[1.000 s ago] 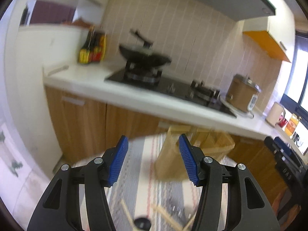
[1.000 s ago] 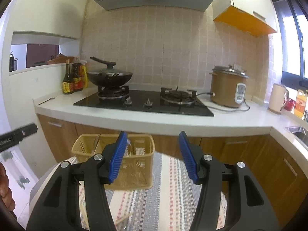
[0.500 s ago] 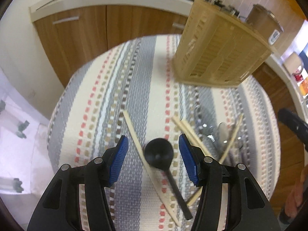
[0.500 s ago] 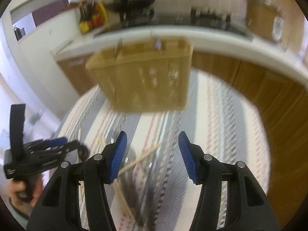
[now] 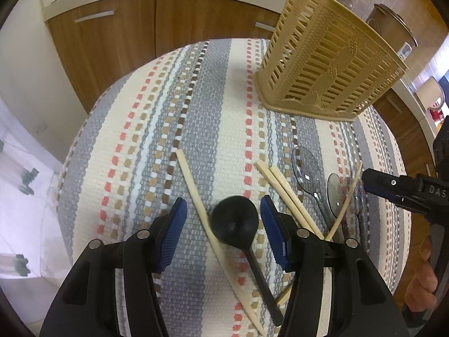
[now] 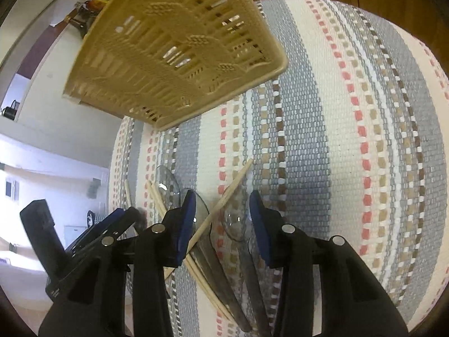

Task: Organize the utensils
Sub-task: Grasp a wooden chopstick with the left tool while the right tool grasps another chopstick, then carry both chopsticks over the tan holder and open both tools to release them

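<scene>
- My left gripper (image 5: 223,220) points down at the round table, its jaws about half apart. The bowl of the black spoon (image 5: 234,221) lies between the blue pads, but neither pad touches it, so I hold nothing there.
- One pale chopstick (image 5: 196,199) lies just beside that spoon, passing under its bowl's left side, also between the pads.
- My right gripper (image 6: 221,217) is closing its jaws over the clear plastic spoons (image 6: 234,224). One spoon bowl and a slanted chopstick (image 6: 227,193) sit between the pads; I cannot tell that either pad presses on them yet.
- More chopsticks (image 5: 283,188) and a further clear spoon (image 5: 306,164) lie in a loose pile near the table's near right edge, some crossing.
- The tan slatted utensil basket (image 5: 328,64) stands upright by the far edge of the striped tablecloth (image 5: 157,118), well apart from the pile.
- A hand (image 5: 422,289) shows at the right of the left view, beside the right gripper's body.
</scene>
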Demonstrator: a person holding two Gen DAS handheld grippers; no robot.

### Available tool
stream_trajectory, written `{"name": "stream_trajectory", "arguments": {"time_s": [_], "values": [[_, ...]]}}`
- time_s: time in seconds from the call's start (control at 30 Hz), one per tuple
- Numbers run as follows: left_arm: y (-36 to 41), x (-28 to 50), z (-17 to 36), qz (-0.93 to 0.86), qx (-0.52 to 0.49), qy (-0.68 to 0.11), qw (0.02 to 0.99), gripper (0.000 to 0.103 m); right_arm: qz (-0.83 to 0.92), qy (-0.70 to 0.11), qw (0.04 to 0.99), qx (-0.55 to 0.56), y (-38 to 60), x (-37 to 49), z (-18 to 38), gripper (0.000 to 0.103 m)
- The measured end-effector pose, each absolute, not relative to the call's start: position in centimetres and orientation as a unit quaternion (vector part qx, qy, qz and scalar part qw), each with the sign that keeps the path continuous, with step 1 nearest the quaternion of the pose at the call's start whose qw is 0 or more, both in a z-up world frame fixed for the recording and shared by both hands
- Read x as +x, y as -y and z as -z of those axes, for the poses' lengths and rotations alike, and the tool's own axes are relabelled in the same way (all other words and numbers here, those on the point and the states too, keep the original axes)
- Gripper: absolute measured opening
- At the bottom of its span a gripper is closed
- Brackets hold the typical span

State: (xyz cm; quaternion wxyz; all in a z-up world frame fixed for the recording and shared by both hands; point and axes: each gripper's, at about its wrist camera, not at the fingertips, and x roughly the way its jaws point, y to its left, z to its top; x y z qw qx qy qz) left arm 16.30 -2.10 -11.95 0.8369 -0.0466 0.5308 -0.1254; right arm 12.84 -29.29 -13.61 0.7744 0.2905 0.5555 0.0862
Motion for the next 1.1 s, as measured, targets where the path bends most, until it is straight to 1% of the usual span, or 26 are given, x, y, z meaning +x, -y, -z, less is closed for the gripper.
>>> {"name": "stream_trajectory", "arguments": {"time_s": [0.07,0.1,0.3,0.47,0.5,0.57,0.6,0.63,0.67,0.7,0.73,0.77,0.83,0.87,0.97,1.1], "values": [[1.4,16.7,11.9,0.121,-0.057,-0.53,0.838,0.052,-0.083,-0.557,0.775,0.288,28.9,13.0,13.6,0.033],[0.9,16.9,11.9,0.117,-0.064,-0.53,0.837,0.052,-0.081,-0.557,0.775,0.286,29.0,12.8,13.5,0.031],[-1.2,18.3,13.0,0.115,-0.107,-0.543,0.825,0.05,-0.053,-0.565,0.779,0.268,27.4,14.5,13.7,0.026],[-0.6,18.8,13.1,0.112,-0.1,-0.54,0.828,0.05,-0.045,-0.566,0.787,0.242,25.7,15.4,13.9,0.014],[-0.4,18.7,13.1,0.108,-0.094,-0.537,0.831,0.049,-0.045,-0.567,0.789,0.232,25.2,15.5,13.9,0.01],[0.3,18.5,13.3,0.095,-0.074,-0.53,0.839,0.044,-0.047,-0.566,0.793,0.218,24.3,15.6,13.8,0.008],[0.8,18.3,13.3,0.087,-0.059,-0.526,0.844,0.044,-0.048,-0.566,0.797,0.207,23.9,15.7,13.9,0.005],[1.1,18.2,13.3,0.08,-0.047,-0.521,0.848,0.038,-0.047,-0.565,0.798,0.201,23.2,16.0,14.5,0.003],[1.4,18.1,13.3,0.073,-0.036,-0.518,0.852,0.033,-0.047,-0.565,0.8,0.195,22.9,16.0,14.6,0.003],[1.5,18.1,13.3,0.067,-0.028,-0.516,0.853,0.031,-0.048,-0.564,0.801,0.193,22.7,16.0,14.7,0.003],[1.6,18.1,13.3,0.06,-0.02,-0.515,0.855,0.026,-0.05,-0.564,0.802,0.189,22.5,16.0,14.8,0.003],[1.6,18.2,13.3,0.057,-0.015,-0.514,0.856,0.019,-0.051,-0.563,0.803,0.186,22.4,16.0,14.8,0.003],[1.3,18.3,13.3,0.052,-0.011,-0.513,0.857,0.008,-0.052,-0.561,0.807,0.176,22.2,15.8,14.5,0.003],[1.0,18.3,13.3,0.053,-0.014,-0.513,0.856,0.006,-0.053,-0.56,0.809,0.172,22.3,15.7,14.2,0.003],[-0.3,18.6,13.2,0.074,-0.042,-0.521,0.85,0.004,-0.06,-0.558,0.814,0.151,22.1,15.6,13.6,0.003],[-2.3,18.9,13.2,0.111,-0.097,-0.534,0.833,0.003,-0.064,-0.555,0.819,0.131,22.3,15.2,12.8,0.003]]}}
